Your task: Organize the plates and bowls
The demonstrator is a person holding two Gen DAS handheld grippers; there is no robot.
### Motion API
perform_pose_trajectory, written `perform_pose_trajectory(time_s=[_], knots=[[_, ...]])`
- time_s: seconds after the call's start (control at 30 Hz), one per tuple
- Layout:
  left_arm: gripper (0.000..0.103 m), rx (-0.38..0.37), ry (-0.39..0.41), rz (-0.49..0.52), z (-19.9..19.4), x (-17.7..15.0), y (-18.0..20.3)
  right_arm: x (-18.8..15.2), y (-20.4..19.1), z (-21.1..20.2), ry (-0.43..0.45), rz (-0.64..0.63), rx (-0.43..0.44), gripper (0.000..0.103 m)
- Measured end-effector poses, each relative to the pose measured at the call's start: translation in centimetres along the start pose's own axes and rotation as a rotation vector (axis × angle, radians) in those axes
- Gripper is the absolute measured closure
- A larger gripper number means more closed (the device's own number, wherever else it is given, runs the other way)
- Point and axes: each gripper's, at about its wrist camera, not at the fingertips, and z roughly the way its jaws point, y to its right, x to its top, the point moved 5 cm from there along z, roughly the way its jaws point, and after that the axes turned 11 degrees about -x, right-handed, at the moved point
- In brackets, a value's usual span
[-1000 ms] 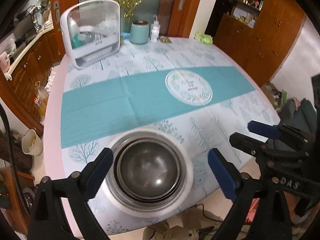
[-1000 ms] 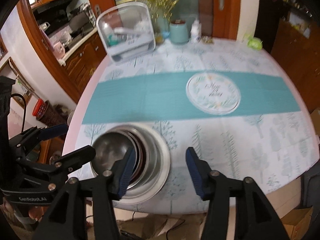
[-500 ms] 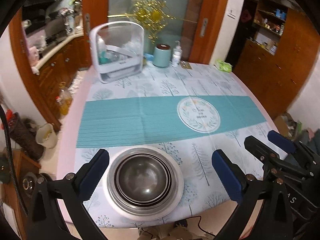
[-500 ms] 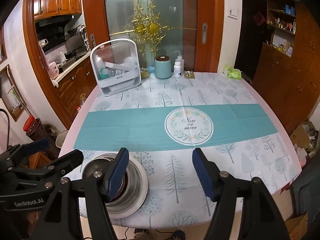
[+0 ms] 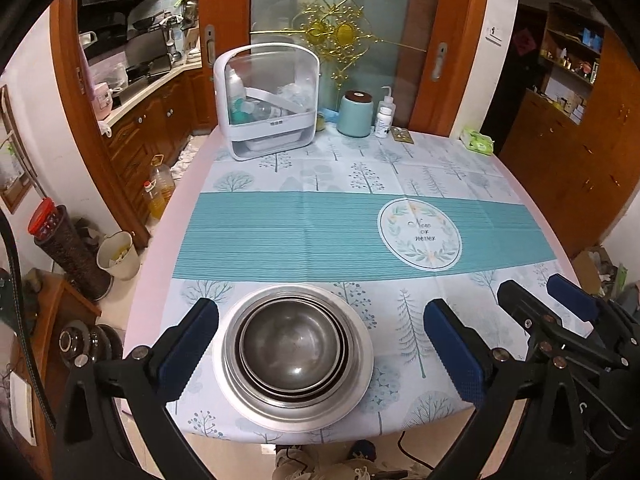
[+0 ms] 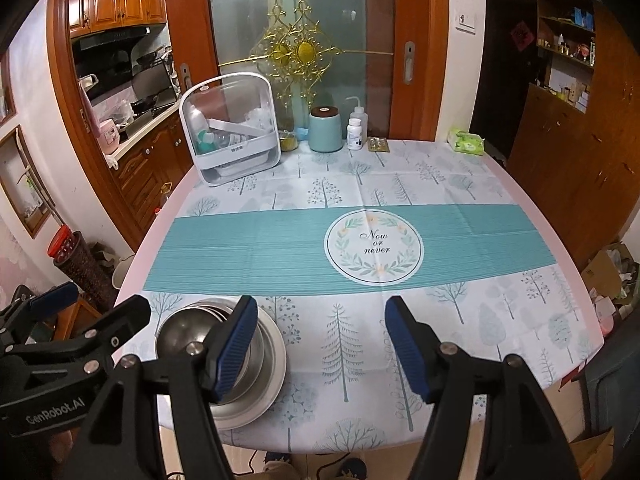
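Several steel bowls (image 5: pixel 294 354) sit nested on a wide pale plate (image 5: pixel 360 376) near the table's front edge. My left gripper (image 5: pixel 320 344) hovers above and behind this stack, open, with one blue pad on each side of it and touching nothing. In the right wrist view the bowls (image 6: pixel 184 326) and plate (image 6: pixel 274 364) lie at the lower left, partly hidden by a finger. My right gripper (image 6: pixel 322 338) is open over bare tablecloth just right of the stack, nothing between its pads. Each gripper shows at the edge of the other's view.
At the table's far side stand a white dish rack (image 5: pixel 266 104) with a clear cover, a teal canister (image 5: pixel 355 114), a small white bottle (image 5: pixel 385 116) and a green wipes pack (image 5: pixel 476 142). A teal band (image 5: pixel 304 236) crosses the tree-print tablecloth. The stack is close to the front edge.
Both grippers have risen and drawn back from the stack, so more of the table shows. The right gripper's jaws stand a little wider. The bowls and plate have stayed put.
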Motion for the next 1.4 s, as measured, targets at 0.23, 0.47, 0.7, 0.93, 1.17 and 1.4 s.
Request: perform_pose_trajectory(time_s=[0.23, 0.47, 0.7, 0.93, 1.17, 1.4], knots=[[0.001, 0.035, 0.002, 0.014, 0.2, 0.2, 0.2, -0.1, 0.0, 0.5, -0.017, 0.004, 0.001, 0.036], [0.001, 0.055, 0.0, 0.017, 0.6, 0.5, 0.0, 0.0, -0.2, 0.7, -0.022, 0.0, -0.003, 0.036], [0.001, 0.063, -0.003, 0.018, 0.8, 0.6, -0.1, 0.3, -0.2, 1.4, -0.031, -0.002, -0.006, 0.036], [0.001, 0.069, -0.012, 0.021, 1.2, 0.7, -0.2, 0.7, -0.3, 1.8, -0.032, -0.001, -0.007, 0.036], [0.001, 0.067, -0.012, 0.026, 1.7, 0.9, -0.7, 1.0, -0.2, 1.9, -0.031, 0.0, -0.011, 0.036], [0.001, 0.064, -0.017, 0.029, 1.9, 1.2, -0.9, 1.0, -0.1, 2.1, -0.038, 0.0, -0.011, 0.036]])
